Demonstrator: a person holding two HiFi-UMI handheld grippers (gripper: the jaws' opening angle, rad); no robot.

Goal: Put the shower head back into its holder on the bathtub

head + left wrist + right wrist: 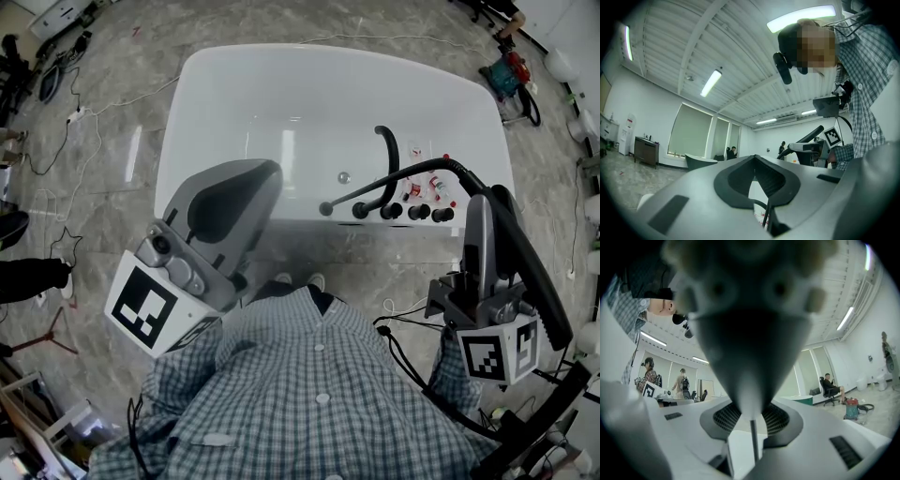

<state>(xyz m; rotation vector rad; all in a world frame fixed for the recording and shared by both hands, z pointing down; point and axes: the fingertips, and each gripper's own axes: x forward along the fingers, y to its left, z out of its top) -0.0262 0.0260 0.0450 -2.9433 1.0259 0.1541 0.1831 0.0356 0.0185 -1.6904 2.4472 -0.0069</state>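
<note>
Two grippers are raised in front of me, on the near side of the white bathtub (281,58). My right gripper (479,208) is clenched on the narrow end of the shower head (531,272), whose wider end reaches back past the gripper toward me. Its black hose (403,176) runs left to the row of black fittings (403,213) on the tub's near rim. My left gripper (266,172), off to the left, has its jaws pressed together on nothing.
</note>
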